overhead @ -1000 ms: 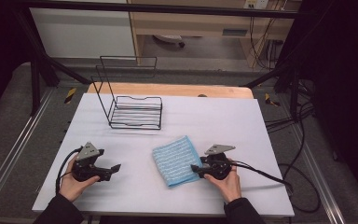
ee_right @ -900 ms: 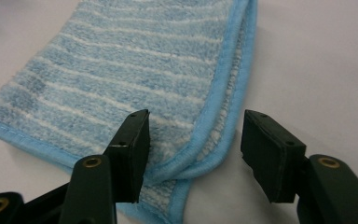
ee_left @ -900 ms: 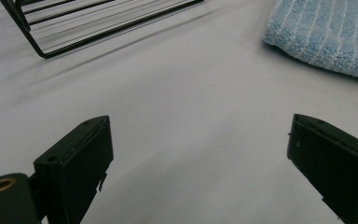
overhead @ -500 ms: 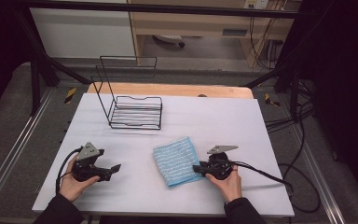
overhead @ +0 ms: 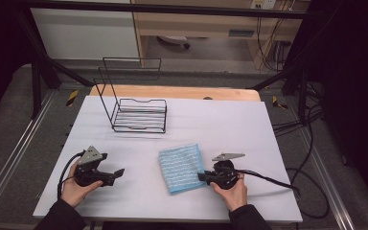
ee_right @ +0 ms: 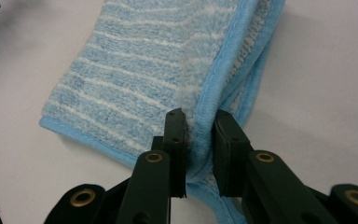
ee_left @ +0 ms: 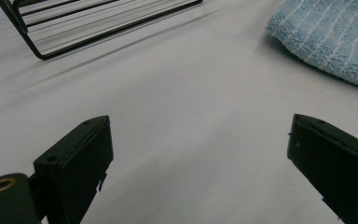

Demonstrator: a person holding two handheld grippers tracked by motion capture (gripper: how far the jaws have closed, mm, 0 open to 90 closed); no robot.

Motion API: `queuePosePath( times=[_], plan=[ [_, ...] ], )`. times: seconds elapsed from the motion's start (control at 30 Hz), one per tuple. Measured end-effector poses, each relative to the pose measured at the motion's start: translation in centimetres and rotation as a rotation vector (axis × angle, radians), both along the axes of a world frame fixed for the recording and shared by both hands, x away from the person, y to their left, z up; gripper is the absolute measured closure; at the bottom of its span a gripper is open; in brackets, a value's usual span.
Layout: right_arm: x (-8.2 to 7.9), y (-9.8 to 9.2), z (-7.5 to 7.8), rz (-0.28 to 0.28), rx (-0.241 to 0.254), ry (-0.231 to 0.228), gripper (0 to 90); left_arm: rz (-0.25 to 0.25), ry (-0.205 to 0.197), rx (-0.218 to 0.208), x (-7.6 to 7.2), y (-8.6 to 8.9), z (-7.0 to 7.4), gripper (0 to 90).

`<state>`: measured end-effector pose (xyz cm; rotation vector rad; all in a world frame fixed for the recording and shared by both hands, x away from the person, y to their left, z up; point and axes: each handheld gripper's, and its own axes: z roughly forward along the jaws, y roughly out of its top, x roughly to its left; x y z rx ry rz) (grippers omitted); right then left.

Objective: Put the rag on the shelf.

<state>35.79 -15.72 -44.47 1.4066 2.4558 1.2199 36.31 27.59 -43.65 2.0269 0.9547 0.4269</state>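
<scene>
A folded blue towel with white stripes (overhead: 182, 167) lies on the white table, front centre. My right gripper (overhead: 202, 176) is at its near right corner, and the right gripper view shows the jaws shut on the towel's bunched edge (ee_right: 200, 126). My left gripper (overhead: 119, 172) rests low on the table at the front left, pointing toward the towel, with its jaws wide apart and nothing between them (ee_left: 196, 168). The towel's corner (ee_left: 326, 42) appears at the upper right of the left gripper view.
A black wire rack (overhead: 136, 108) stands at the back left of the white table (overhead: 220, 120); its base (ee_left: 88, 28) shows in the left gripper view. A cable (overhead: 268, 178) trails right from my right gripper. Bare tabletop lies between the grippers.
My right gripper has shifted slightly in at the towel's corner and closed on its edge. The left gripper has stayed put.
</scene>
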Motion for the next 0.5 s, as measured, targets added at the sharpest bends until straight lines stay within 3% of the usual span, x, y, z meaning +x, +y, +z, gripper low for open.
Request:
queuePosePath(
  times=[0.1, 0.23, 0.27, 0.4, 0.43, 0.5],
  plan=[
    [0.0, 0.0, 0.0, 0.0, -0.002, -0.003, 76.5, 0.01, 0.001, -0.005, -0.3, -0.7, 0.5, 6.8],
    [0.2, -0.1, 0.0, 0.014, -0.019, -0.038, 72.8, 0.017, 0.022, -0.026, -1.0, -3.1, 1.3, 8.1],
    [0.2, -0.2, 0.1, 0.017, -0.016, -0.071, 68.6, 0.013, 0.029, -0.019, -1.1, -3.9, 1.3, 9.9],
    [0.3, -0.4, 0.4, 0.018, -0.014, -0.116, 62.6, -0.013, 0.071, 0.013, -1.5, -7.0, 1.2, 12.3],
    [0.4, -0.6, 0.5, 0.023, -0.027, -0.155, 56.8, -0.027, 0.096, 0.008, -1.6, -8.4, 1.0, 14.0],
    [0.6, -0.7, 0.5, 0.028, -0.038, -0.181, 54.9, -0.028, 0.107, -0.001, -1.7, -9.0, 1.0, 16.2]
  ],
)
